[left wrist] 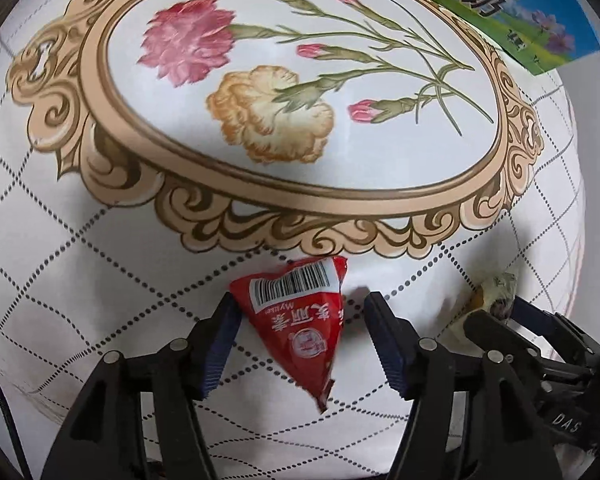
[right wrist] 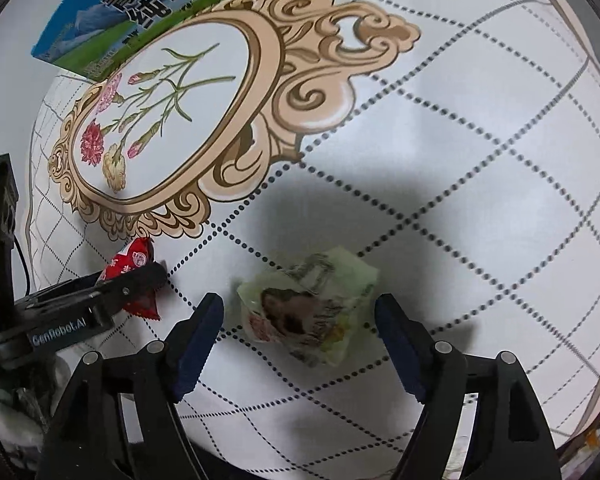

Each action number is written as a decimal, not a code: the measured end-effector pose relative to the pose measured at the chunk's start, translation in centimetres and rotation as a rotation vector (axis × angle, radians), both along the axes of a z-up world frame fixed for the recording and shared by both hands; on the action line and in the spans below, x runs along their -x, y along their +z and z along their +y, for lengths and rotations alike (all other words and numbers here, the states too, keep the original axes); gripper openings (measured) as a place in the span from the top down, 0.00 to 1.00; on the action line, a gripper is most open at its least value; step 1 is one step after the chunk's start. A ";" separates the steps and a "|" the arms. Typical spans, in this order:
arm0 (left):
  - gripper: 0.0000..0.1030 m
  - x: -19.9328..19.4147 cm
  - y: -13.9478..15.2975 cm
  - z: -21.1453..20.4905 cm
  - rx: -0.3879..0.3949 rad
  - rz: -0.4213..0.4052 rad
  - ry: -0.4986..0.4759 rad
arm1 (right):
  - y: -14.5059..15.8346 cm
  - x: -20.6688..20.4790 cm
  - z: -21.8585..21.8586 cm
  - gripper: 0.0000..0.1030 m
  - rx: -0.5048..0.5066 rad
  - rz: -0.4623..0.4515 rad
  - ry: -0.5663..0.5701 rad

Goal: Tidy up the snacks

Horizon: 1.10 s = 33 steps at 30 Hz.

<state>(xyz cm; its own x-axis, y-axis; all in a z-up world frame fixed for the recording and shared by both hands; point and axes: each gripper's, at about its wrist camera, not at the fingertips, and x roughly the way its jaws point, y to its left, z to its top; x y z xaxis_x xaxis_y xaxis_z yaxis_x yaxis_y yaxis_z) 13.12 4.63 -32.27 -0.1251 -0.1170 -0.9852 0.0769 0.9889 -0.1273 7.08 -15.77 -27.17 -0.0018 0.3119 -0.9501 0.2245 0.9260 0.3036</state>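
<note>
A red triangular snack packet point(left wrist: 300, 320) with a barcode lies on the tablecloth between the fingers of my open left gripper point(left wrist: 300, 312); the left finger touches or nearly touches it. It also shows in the right wrist view point(right wrist: 130, 268), partly behind the left gripper point(right wrist: 120, 288). A pale green snack packet point(right wrist: 308, 304) lies between the fingers of my open right gripper point(right wrist: 300, 312), with gaps on both sides. In the left wrist view the green packet point(left wrist: 496, 292) shows at the tip of the right gripper point(left wrist: 496, 320).
A blue and green milk carton point(left wrist: 512, 8) lies at the far edge of the table, also in the right wrist view point(right wrist: 148, 4). The white tablecloth point(right wrist: 440, 160) has a dotted diamond pattern and a framed flower print point(left wrist: 284, 92).
</note>
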 end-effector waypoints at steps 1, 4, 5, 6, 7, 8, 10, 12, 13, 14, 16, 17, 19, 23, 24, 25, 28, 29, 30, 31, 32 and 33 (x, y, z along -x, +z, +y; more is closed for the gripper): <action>0.40 -0.3 0.0 -0.6 -0.012 -0.006 -0.008 | -0.3 -0.2 0.5 0.22 0.009 -0.004 -0.003; 0.47 -0.7 0.4 -2.2 -0.044 -0.032 -0.037 | -0.7 -0.6 1.0 0.31 0.052 -0.019 0.001; 0.52 -0.5 0.6 -2.6 -0.048 -0.037 -0.043 | -0.9 -1.0 2.1 0.35 0.074 -0.023 0.012; 0.53 -0.3 0.8 -2.9 -0.053 -0.042 -0.049 | -1.0 -1.1 2.4 0.35 0.083 -0.023 0.020; 0.55 0.1 0.9 -3.0 -0.055 -0.043 -0.052 | -1.1 -1.0 2.4 0.36 0.083 -0.026 0.022; 0.56 0.1 0.9 -3.0 -0.056 -0.043 -0.052 | -1.1 -0.9 2.6 0.37 0.091 -0.030 0.034; 0.57 0.1 0.9 -3.0 -0.053 -0.044 -0.052 | -1.3 -1.1 3.7 0.37 0.104 -0.036 0.051; 0.57 -0.1 1.1 -2.9 -0.028 -0.043 -0.037 | -1.3 -1.0 4.0 0.37 0.103 -0.039 0.048; 0.56 0.0 1.1 -2.4 -0.005 -0.041 -0.019 | -1.2 -1.0 4.1 0.35 0.095 -0.038 0.040; 0.48 0.5 0.9 -1.1 0.035 -0.022 0.012 | -1.2 -0.9 3.7 0.33 0.066 -0.030 0.018; 0.35 0.4 0.1 -0.4 0.096 0.018 0.036 | -1.1 -0.6 3.0 0.30 0.032 -0.011 0.003; 0.35 0.3 -0.1 -0.3 0.108 0.031 0.038 | -1.1 -0.5 2.7 0.27 0.016 -0.006 0.003; 0.35 0.1 -0.3 -0.6 0.095 0.039 0.011 | -1.3 -0.4 2.7 0.27 0.020 0.008 0.004; 0.40 0.1 -0.3 -1.9 0.030 0.021 -0.031 | -1.3 -0.3 3.8 0.27 0.068 0.013 0.053; 0.44 0.2 -0.2 -2.3 -0.005 0.002 -0.046 | -1.3 -0.2 3.9 0.27 0.074 0.011 0.054; 0.52 0.2 -0.2 -2.5 -0.019 -0.010 -0.052 | -1.3 -0.1 4.1 0.29 0.079 0.008 0.054; 0.62 0.2 0.5 -2.7 -0.043 -0.041 -0.068 | -1.6 0.0 4.8 0.37 0.115 0.000 0.067; 0.63 0.0 0.6 -2.9 -0.042 -0.043 -0.068 | -1.7 0.1 5.0 0.39 0.118 -0.004 0.071; 0.63 0.0 0.7 -3.0 -0.041 -0.046 -0.066 | -1.6 0.2 5.1 0.41 0.128 -0.009 0.078; 0.63 0.2 0.8 -3.1 -0.041 -0.050 -0.066 | -1.5 0.3 5.4 0.42 0.142 -0.015 0.090; 0.63 0.2 1.0 -3.1 -0.042 -0.057 -0.066 | -1.3 0.7 5.6 0.43 0.147 -0.021 0.097; 0.64 0.3 1.5 -3.1 -0.042 -0.062 -0.065 | -1.4 1.0 5.7 0.43 0.151 -0.027 0.103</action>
<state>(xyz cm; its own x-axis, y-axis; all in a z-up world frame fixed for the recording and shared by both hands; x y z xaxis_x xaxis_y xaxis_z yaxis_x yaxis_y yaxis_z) 12.81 1.57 -30.82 -0.0701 -0.0693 -0.9951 0.1474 0.9859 -0.0790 6.08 -10.04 -28.56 -0.0003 0.1653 -0.9862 0.1202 0.9791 0.1641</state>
